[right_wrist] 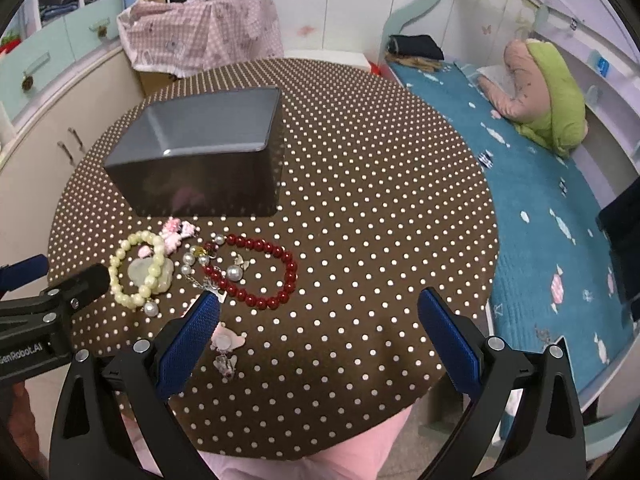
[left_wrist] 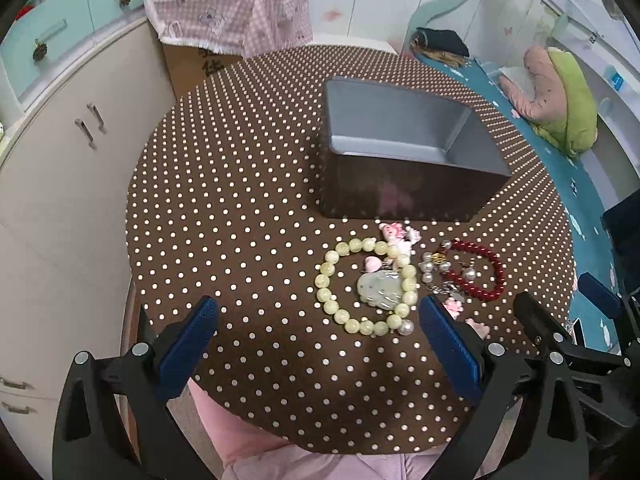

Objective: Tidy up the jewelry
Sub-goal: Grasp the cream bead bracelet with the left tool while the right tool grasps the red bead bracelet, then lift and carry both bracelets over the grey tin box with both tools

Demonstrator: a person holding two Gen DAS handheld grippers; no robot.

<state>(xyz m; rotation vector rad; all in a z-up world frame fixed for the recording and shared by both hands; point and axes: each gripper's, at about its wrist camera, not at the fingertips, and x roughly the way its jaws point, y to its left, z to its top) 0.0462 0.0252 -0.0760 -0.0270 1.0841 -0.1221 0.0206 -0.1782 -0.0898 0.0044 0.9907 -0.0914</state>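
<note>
An open grey metal box (left_wrist: 404, 148) (right_wrist: 200, 156) stands on the round brown polka-dot table (left_wrist: 240, 200) (right_wrist: 380, 200). In front of it lie a pale green bead bracelet (left_wrist: 326, 280) (right_wrist: 116, 276) around a jade pendant (left_wrist: 378, 286) (right_wrist: 138, 270), a red bead bracelet (left_wrist: 496, 272) (right_wrist: 288, 272), pearl earrings (left_wrist: 426, 268) (right_wrist: 235, 273) and pink charms (left_wrist: 394, 232) (right_wrist: 176, 234). A pink charm (right_wrist: 226, 340) lies nearer the edge. My left gripper (left_wrist: 316, 332) is open, just short of the green bracelet. My right gripper (right_wrist: 320, 320) is open, just short of the red bracelet.
Cream cabinets (left_wrist: 60, 160) stand to the left. A cardboard box under pink checked cloth (left_wrist: 228, 8) sits behind the table. A bed with a teal cover (right_wrist: 540, 208) and a green and pink plush (right_wrist: 548, 92) lies to the right.
</note>
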